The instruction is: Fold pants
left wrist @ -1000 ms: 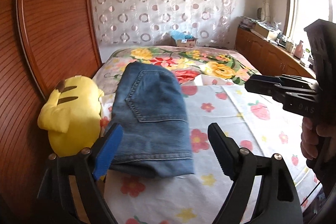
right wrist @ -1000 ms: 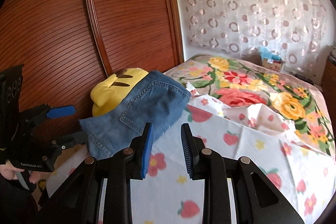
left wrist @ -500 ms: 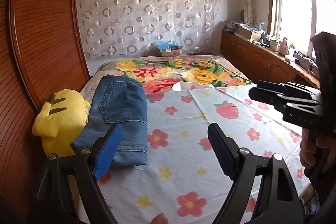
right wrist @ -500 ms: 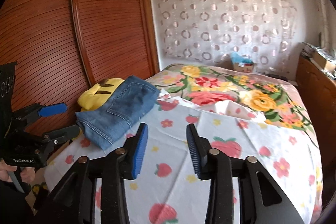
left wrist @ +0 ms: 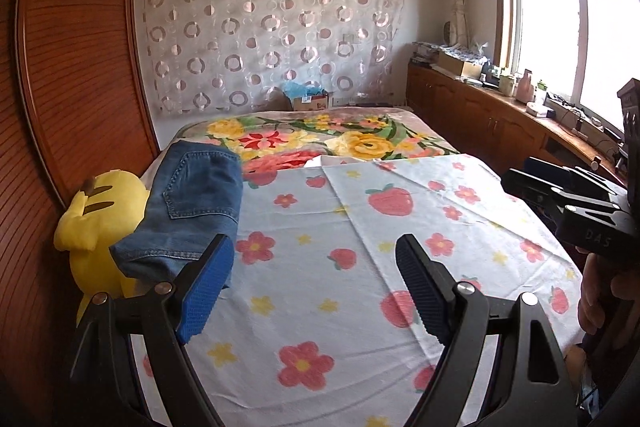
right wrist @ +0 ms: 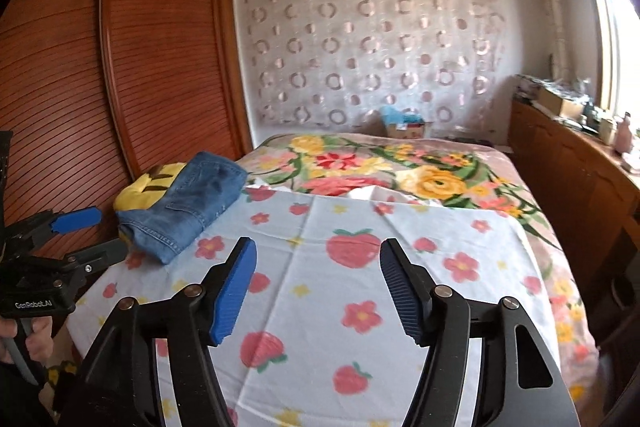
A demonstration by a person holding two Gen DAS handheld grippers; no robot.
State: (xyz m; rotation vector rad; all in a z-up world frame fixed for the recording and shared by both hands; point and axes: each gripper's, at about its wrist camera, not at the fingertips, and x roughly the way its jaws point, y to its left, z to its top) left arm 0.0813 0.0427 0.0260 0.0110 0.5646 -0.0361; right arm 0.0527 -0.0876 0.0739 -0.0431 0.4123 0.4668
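Folded blue jeans (left wrist: 192,211) lie at the left side of the bed, resting partly on a yellow plush toy (left wrist: 100,223); the right wrist view shows the jeans (right wrist: 192,203) farther off at the left. My left gripper (left wrist: 314,283) is open and holds nothing, hovering over the flowered sheet to the right of the jeans. My right gripper (right wrist: 318,285) has its jaws opening, with only the sheet behind the gap. Each gripper appears in the other's view: the right one (left wrist: 552,187) at the right edge, the left one (right wrist: 80,235) at the left edge, held by a hand.
A strawberry-and-flower sheet (left wrist: 360,259) covers the near half of the bed, a floral blanket (left wrist: 320,143) the far half. A wooden wardrobe (right wrist: 120,67) stands close on the left. Low cabinets (left wrist: 500,123) with clutter run under the window on the right. A cardboard box (right wrist: 404,127) sits beyond the bed.
Both grippers have pulled back and away from the jeans, which now look smaller and farther left. The right gripper's jaws have spread from nearly shut to wide apart.
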